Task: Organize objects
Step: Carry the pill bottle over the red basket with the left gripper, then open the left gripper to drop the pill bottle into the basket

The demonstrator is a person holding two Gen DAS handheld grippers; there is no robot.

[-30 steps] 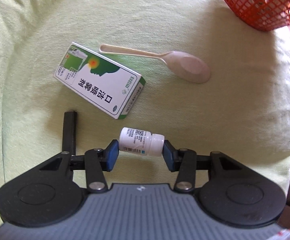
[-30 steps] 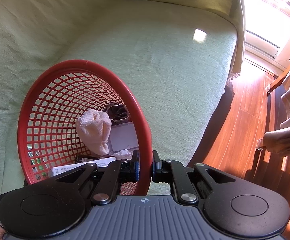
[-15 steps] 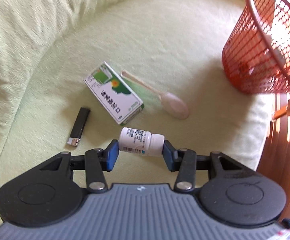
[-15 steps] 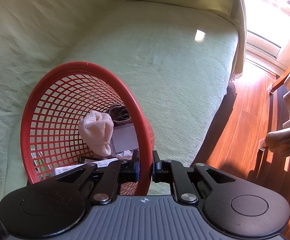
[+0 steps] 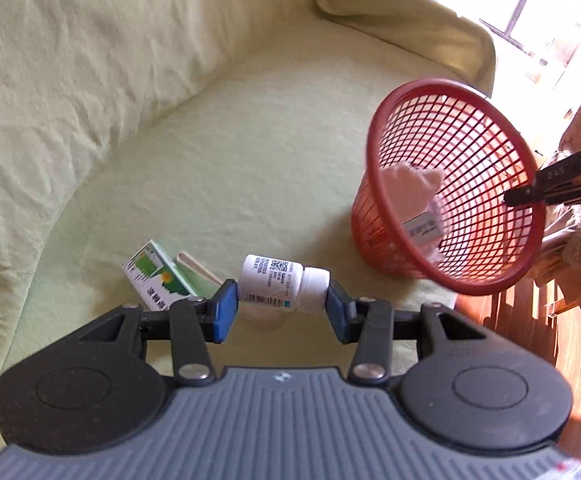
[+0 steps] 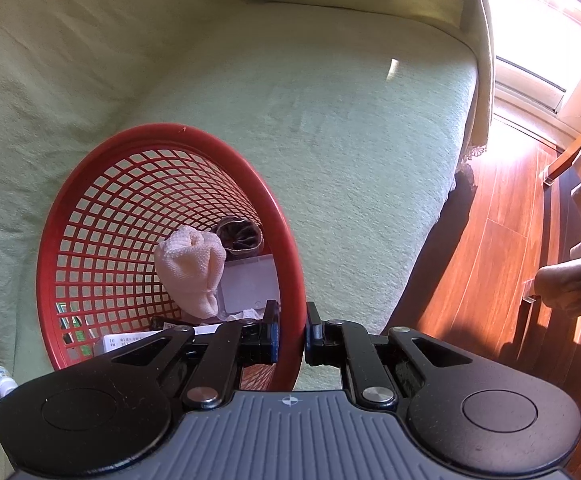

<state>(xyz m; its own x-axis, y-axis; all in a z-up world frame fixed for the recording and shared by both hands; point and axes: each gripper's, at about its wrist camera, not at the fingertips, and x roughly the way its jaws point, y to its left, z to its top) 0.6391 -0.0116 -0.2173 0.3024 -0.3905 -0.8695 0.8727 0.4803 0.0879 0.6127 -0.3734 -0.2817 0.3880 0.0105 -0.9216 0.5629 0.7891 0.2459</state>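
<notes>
green-covered sofa [image 6: 330, 128] | wood floor [image 6: 486, 264] | sunlit window [image 5: 530, 4] far right

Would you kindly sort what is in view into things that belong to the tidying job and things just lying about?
In the job:
left tool gripping the pill bottle
right tool clamping the red basket rim
medicine box
spoon

Just there:
sofa cover
wooden floor

The left wrist view looks across the sofa [image 5: 218, 152] toward the red basket [image 5: 378, 152]; the right wrist view sits right at that basket's [image 6: 74, 208] rim, probably looking into it.
</notes>
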